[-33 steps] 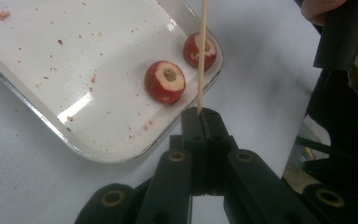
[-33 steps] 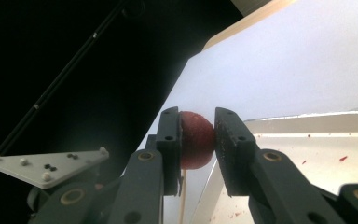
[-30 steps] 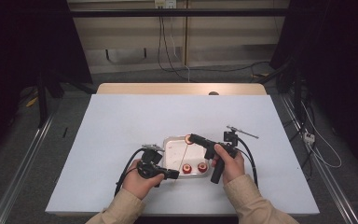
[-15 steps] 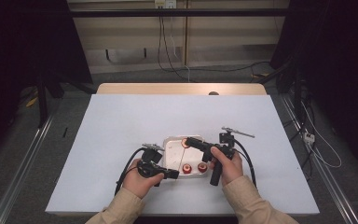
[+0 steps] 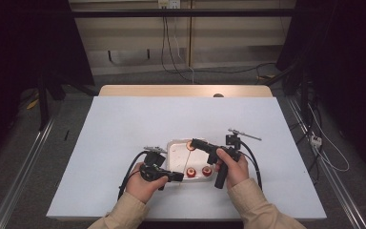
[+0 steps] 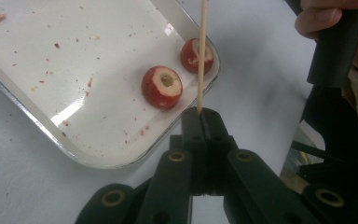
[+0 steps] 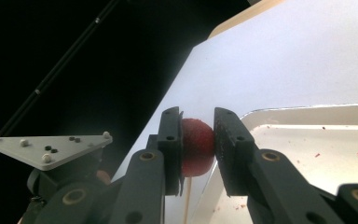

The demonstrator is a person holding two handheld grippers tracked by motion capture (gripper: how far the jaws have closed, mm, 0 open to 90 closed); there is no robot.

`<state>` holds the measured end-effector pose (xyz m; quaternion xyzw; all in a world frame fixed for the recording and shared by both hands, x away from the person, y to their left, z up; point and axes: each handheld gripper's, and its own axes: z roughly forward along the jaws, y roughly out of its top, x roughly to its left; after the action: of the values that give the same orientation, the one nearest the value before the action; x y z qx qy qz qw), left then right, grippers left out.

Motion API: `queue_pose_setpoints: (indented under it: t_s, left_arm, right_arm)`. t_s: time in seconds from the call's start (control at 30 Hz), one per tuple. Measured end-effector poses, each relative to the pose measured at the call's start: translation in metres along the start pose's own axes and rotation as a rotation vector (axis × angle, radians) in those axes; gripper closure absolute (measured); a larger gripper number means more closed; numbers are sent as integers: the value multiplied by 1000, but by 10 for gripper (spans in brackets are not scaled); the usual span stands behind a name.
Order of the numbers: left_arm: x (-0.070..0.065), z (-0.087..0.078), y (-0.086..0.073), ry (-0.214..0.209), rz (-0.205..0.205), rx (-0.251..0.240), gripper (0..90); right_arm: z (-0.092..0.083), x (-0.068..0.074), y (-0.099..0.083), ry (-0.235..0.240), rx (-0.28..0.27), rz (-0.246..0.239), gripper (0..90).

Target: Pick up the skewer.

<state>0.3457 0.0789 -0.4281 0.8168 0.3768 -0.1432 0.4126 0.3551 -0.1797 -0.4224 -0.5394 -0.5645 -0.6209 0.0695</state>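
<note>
My right gripper (image 7: 197, 121) is shut on a round red fruit (image 7: 196, 147), held just above the far rim of the white tray (image 7: 307, 154). A thin wooden skewer (image 7: 187, 200) rises toward the fruit from below. My left gripper (image 6: 203, 114) is shut on that skewer (image 6: 202, 51), which stands upright near the tray's (image 6: 51, 126) front corner. Two cored red fruits (image 6: 162, 87) (image 6: 196, 55) lie in the tray. In the high view the left gripper (image 5: 180, 177) is at the tray's front edge and the right gripper (image 5: 193, 143) holds the fruit (image 5: 189, 145) over it.
The tray (image 5: 176, 148) sits near the front middle of a white table (image 5: 124, 124) and is speckled with red crumbs. The right hand (image 6: 326, 14) and its black handle are close by on the right. Cables trail from both grippers toward the front edge.
</note>
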Motion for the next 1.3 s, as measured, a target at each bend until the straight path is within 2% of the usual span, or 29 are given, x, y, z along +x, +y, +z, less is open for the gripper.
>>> queue_pose_setpoints:
  t_s: [0.1, 0.2, 0.3, 0.53, 0.57, 0.77, 0.87, 0.97, 1.03, 1.13, 1.2, 1.27, 1.3]
  left_arm:
    - [-1, 1, 0, 3, 7, 14, 900]
    - [0, 0, 2, 2, -5, -5, 900]
    - [3, -2, 1, -12, -18, -14, 900]
    - [2, -2, 3, -9, -33, -49, 900]
    - [2, -2, 4, -6, -25, -46, 900]
    - [0, 0, 8, 10, -30, -55, 900]
    - [-1, 2, 9, 2, -27, -50, 900]
    - [-2, 1, 8, 6, -6, -77, 900]
    - [-2, 0, 7, 23, 1, -88, 890]
    - [-1, 1, 5, 11, -5, -75, 857]
    - [0, 3, 3, 10, 6, -59, 824]
    - [-1, 5, 3, 4, 15, -46, 843]
    - [-1, 5, 3, 0, 24, -57, 844]
  right_arm:
    - [1, 1, -1, -2, 22, -10, 732]
    - [3, 2, -4, 2, 43, -21, 732]
    - [5, 4, -5, 4, 40, -25, 732]
    - [4, 4, -4, -1, 22, -30, 733]
    - [3, 4, -4, -2, 16, -31, 733]
    - [0, 5, -3, -17, -4, -65, 734]
    - [0, 7, -4, -27, 2, -95, 734]
    - [-1, 6, -2, -24, -7, -75, 734]
    - [-1, 5, -1, -14, -12, -62, 735]
    - [-1, 4, 0, -23, -27, -65, 735]
    - [-4, 2, 3, -21, -44, -59, 735]
    - [-6, 0, 5, -26, -54, -51, 735]
    - [-7, 0, 6, -24, -57, -49, 735]
